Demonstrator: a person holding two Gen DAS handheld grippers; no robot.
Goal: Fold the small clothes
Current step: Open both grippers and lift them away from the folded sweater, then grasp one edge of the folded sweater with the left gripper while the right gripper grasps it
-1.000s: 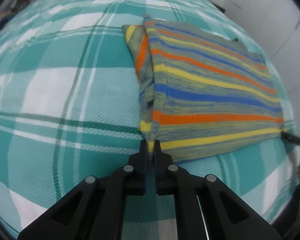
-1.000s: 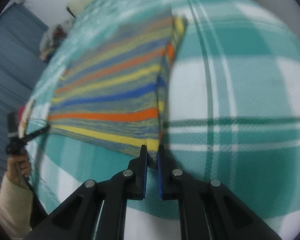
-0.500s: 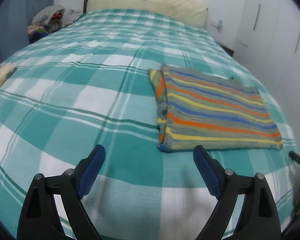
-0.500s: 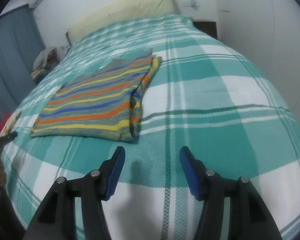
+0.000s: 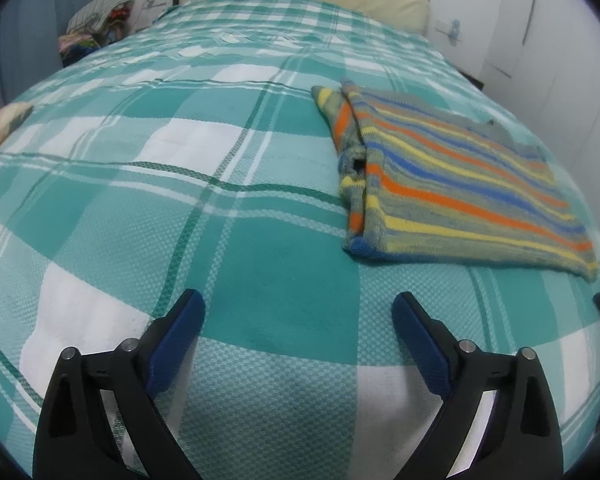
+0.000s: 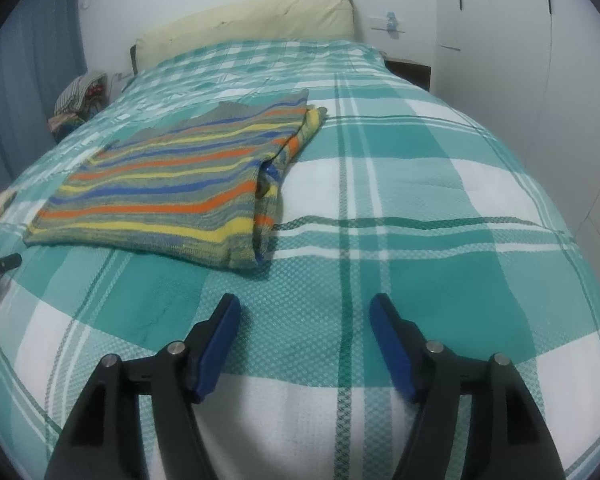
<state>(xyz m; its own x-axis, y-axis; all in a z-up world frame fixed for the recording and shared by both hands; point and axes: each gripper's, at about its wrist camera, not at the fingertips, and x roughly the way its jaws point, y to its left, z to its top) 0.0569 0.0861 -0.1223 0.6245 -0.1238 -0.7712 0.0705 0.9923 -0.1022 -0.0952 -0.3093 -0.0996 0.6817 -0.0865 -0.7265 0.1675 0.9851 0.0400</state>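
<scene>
Both tongs [image 5: 298, 306] [image 6: 305, 310] just opened, empty — folded sweater [image 5: 456, 184] released.

A home bedroom: a bed [image 6: 440, 184] under a teal-and-white checked cover fills the view, a cream padded headboard [image 6: 252, 20] stands against white walls, and a heap of clothes [image 5: 96, 28] sits beside blue curtains [image 6: 32, 72].

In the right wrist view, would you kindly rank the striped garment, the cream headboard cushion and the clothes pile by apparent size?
1. Striped garment, clearly largest, though nearest the camera.
2. Cream headboard cushion.
3. Clothes pile, smallest, at the frame's far left.
</scene>
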